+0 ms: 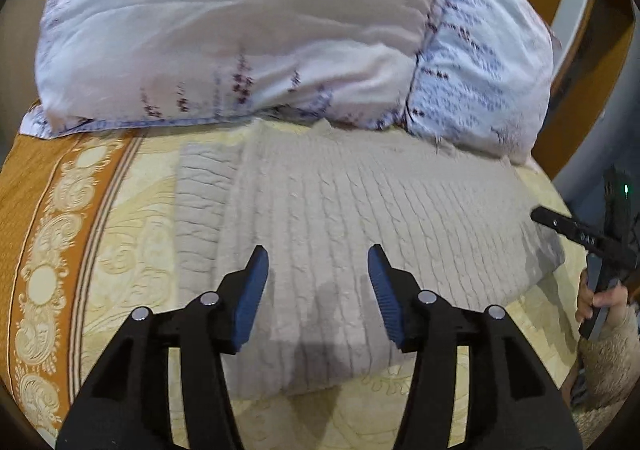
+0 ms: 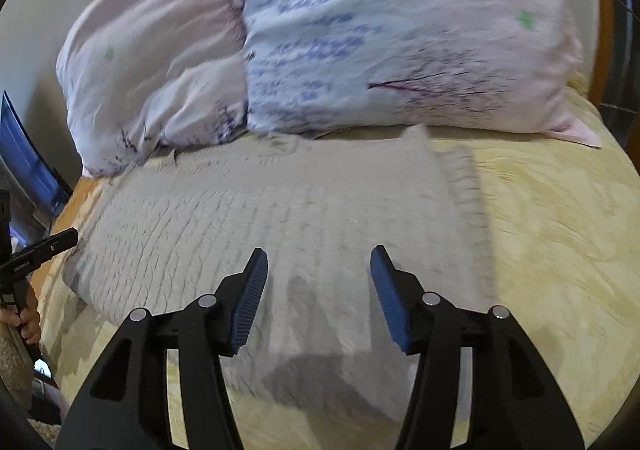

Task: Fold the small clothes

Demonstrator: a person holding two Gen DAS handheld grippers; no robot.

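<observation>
Left gripper (image 1: 318, 262): blue-padded jaws apart, nothing between them, hovering over the lower middle of the frame. Right gripper (image 2: 319, 262): jaws likewise apart, empty.

Beneath both, a grey cable-knit sweater (image 1: 360, 218) lies spread flat on the yellow patterned bedspread (image 1: 132, 234), filling the frame centre; orange ornamental border (image 1: 36, 250) at left. In the right wrist view the sweater (image 2: 256, 218) runs centre to left, bare bedspread (image 2: 560, 230) at right.

Beyond, across the upper frame, two pale floral pillows (image 1: 240, 30) touch the sweater's far edge. Wooden headboard (image 1: 580, 70) at upper right.
</observation>
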